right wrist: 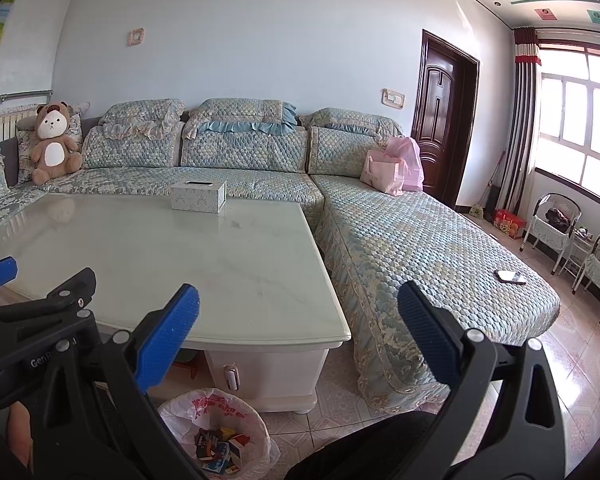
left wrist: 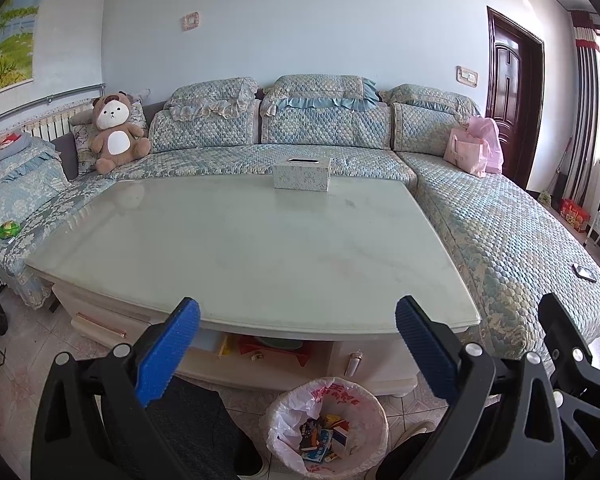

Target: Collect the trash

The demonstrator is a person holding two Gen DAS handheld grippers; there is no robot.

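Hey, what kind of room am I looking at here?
Most likely a home living room: a long quilted corner sofa wraps around a pale coffee table, a teddy bear sits on the cushions, and a tissue box rests on the table.

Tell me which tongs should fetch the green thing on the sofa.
Left, probably: the green thing lies at the sofa's left end, seen only from the left tongs; the right tongs sit farther right. Both open.

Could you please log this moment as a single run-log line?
left gripper open, empty | right gripper open, empty | trash bin holds wrappers | table bears tissue box
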